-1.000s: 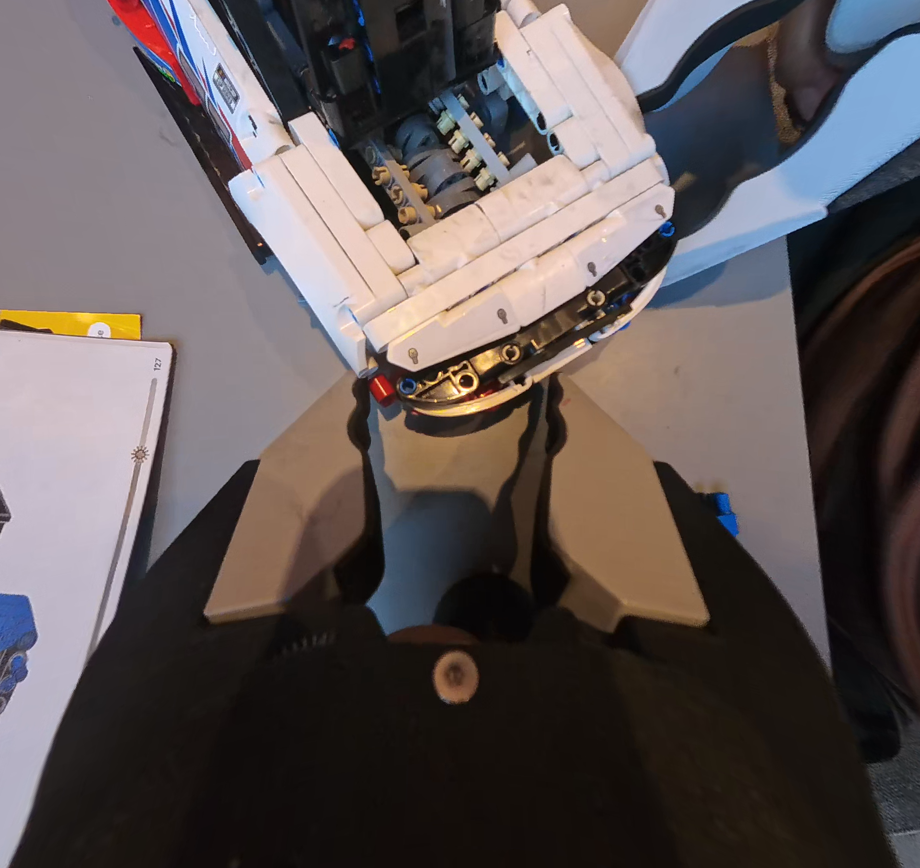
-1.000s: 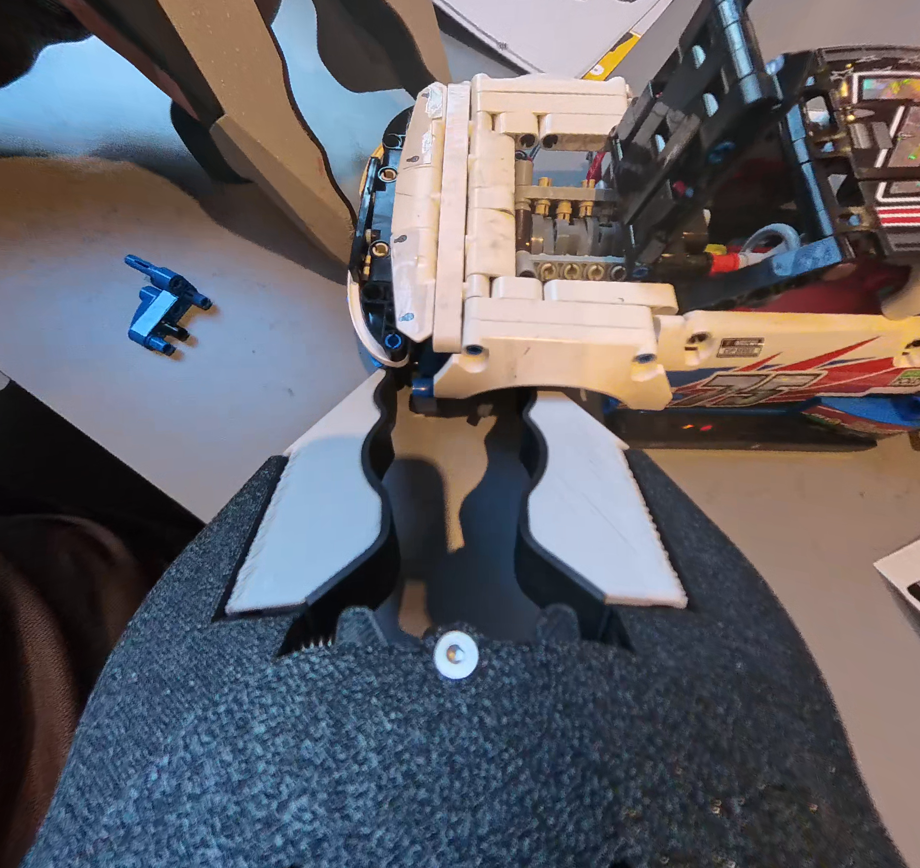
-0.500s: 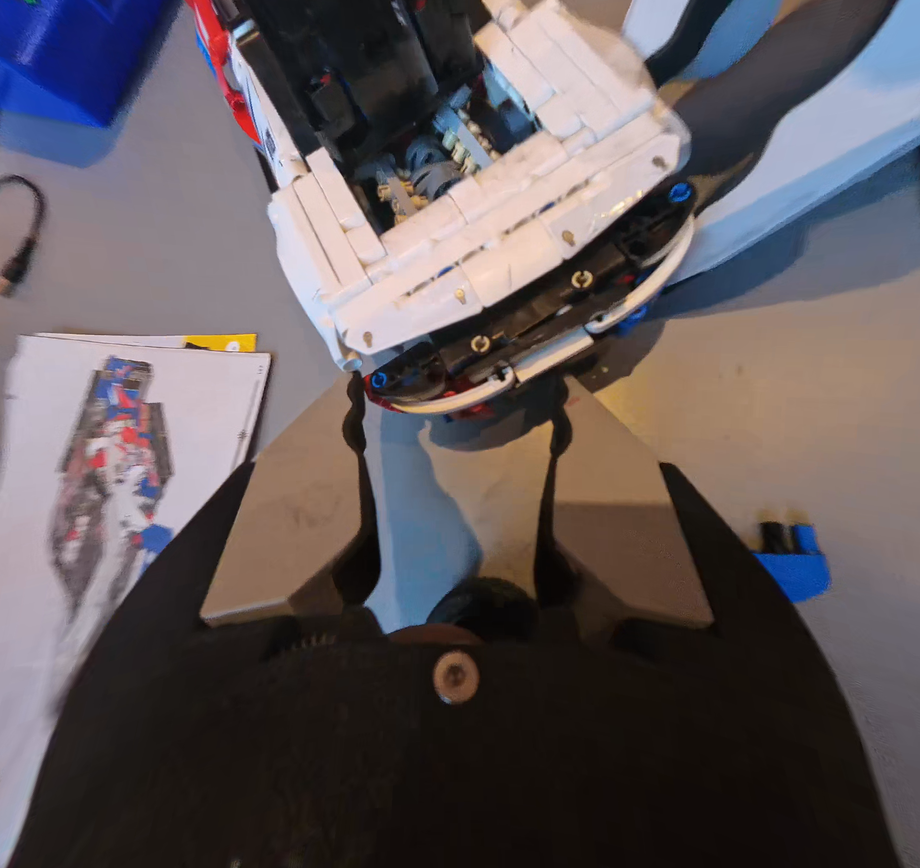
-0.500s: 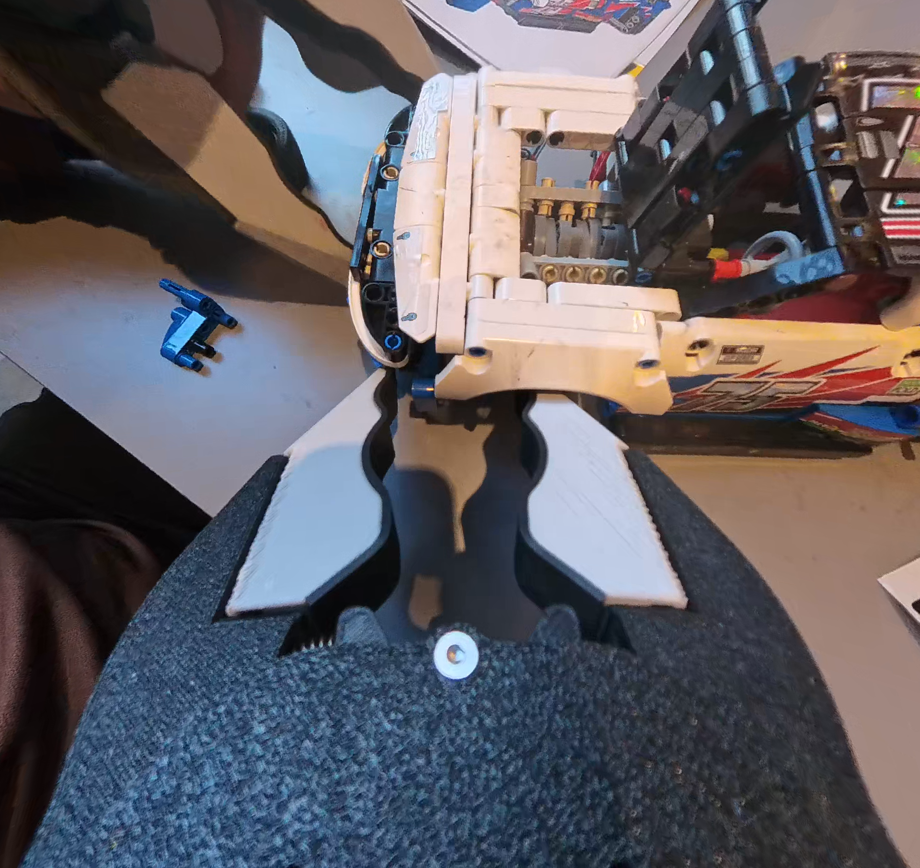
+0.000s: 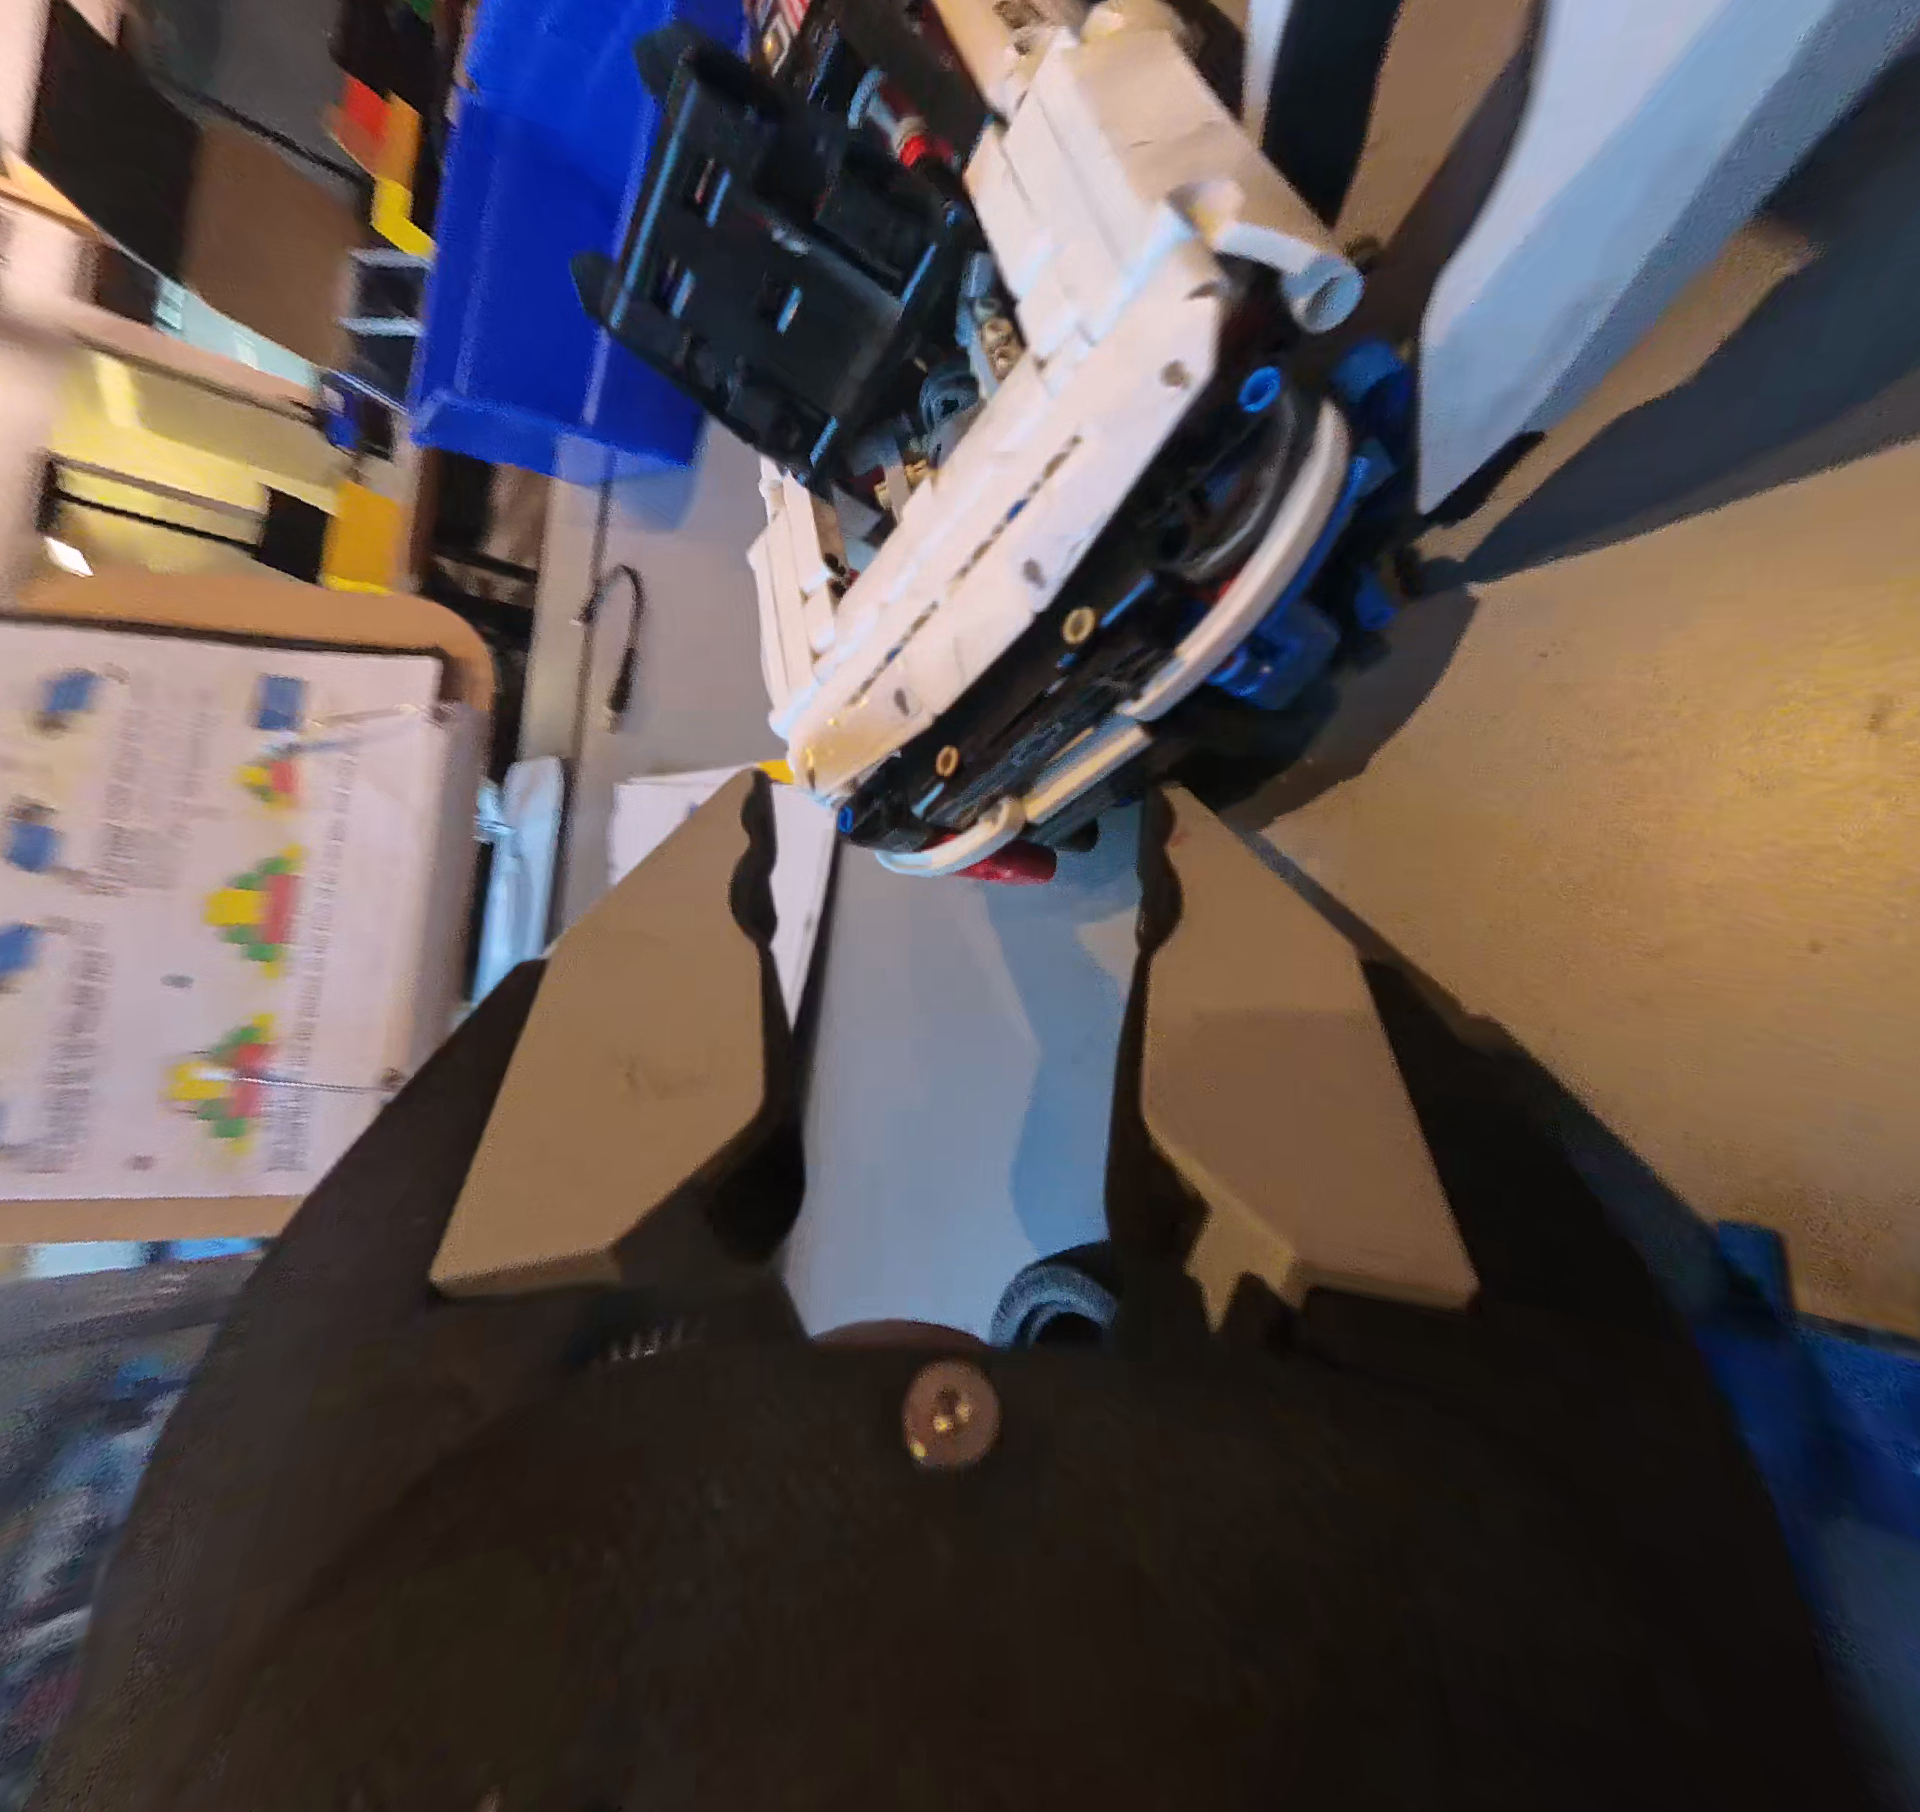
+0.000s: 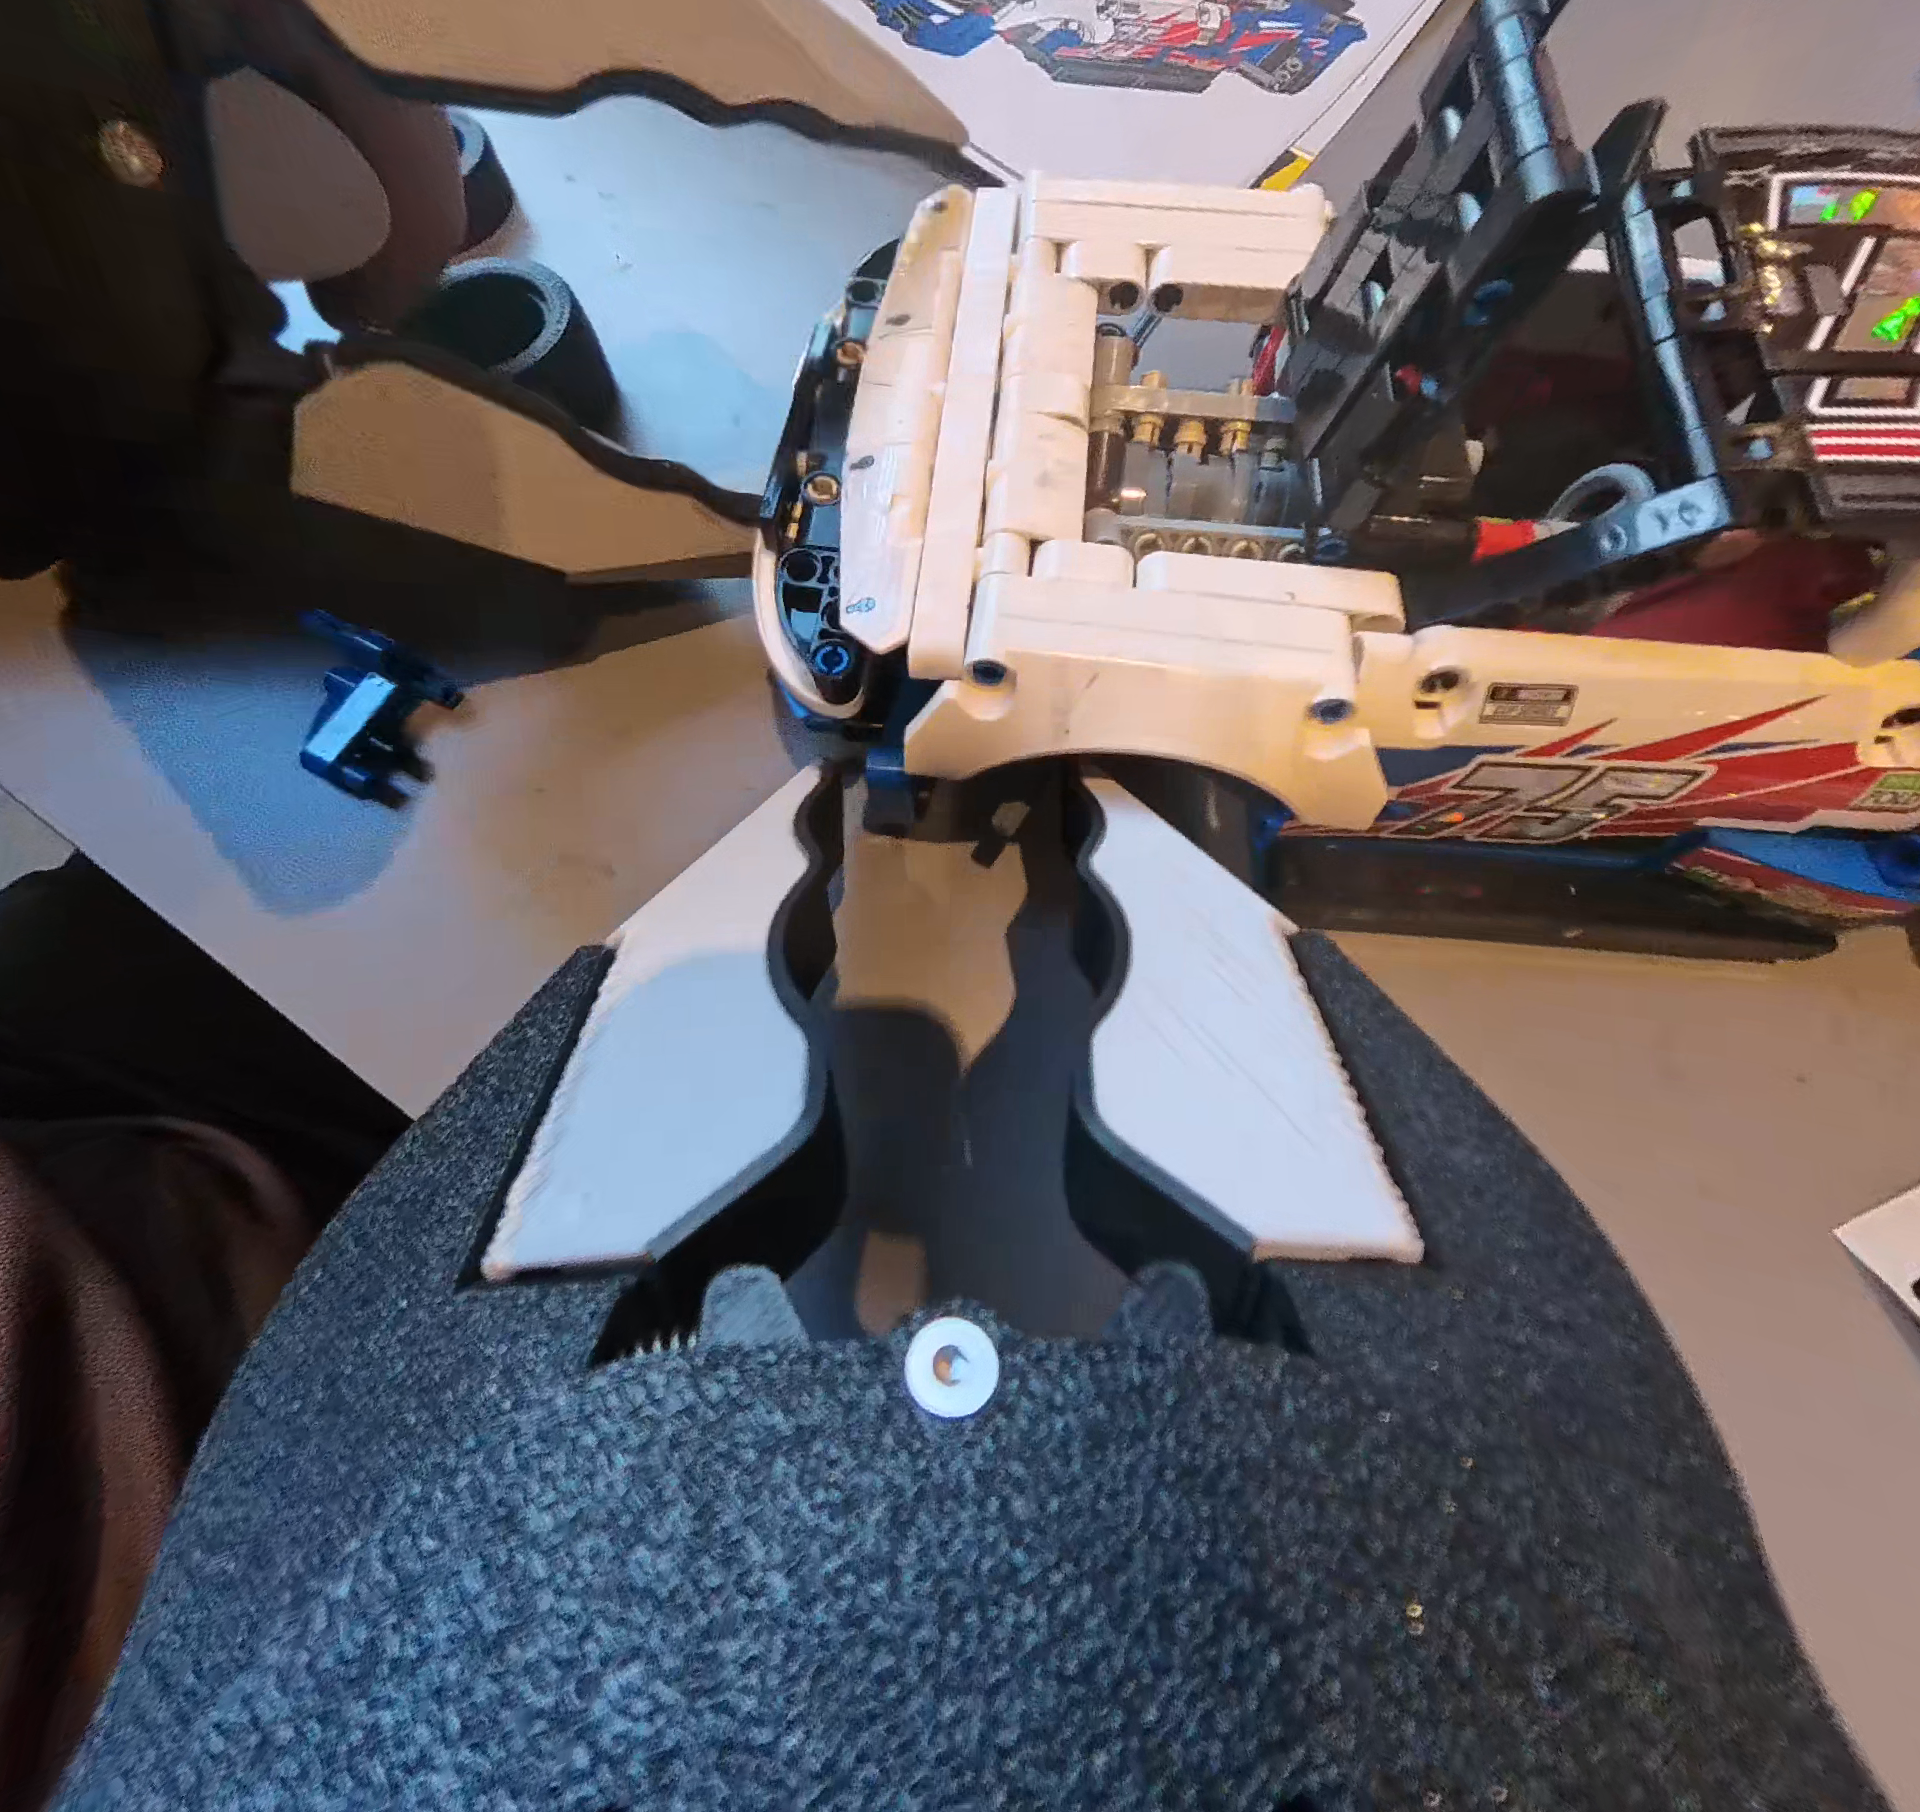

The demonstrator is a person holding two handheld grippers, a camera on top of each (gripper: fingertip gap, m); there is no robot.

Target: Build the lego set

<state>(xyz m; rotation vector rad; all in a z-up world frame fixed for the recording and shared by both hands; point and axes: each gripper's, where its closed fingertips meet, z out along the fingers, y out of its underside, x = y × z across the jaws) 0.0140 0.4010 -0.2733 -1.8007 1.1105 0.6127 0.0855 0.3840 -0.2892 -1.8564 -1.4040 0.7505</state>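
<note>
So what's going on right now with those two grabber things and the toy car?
Left tool open at car's nose, gripping nothing. Right tool open at front wheel arch. Lego car on table, hood up. Loose blue piece nearby, not blocking.

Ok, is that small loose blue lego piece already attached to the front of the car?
No, in the right wrist view the blue piece lies alone on the table, apart from the car.

Lego car (image 6: 1143,557) hard against both grippers

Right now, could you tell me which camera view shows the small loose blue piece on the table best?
The right wrist view: the loose blue piece lies unobstructed on the table. The left wrist view shows only a blurred blue patch at its right edge, too unclear to identify.
</note>
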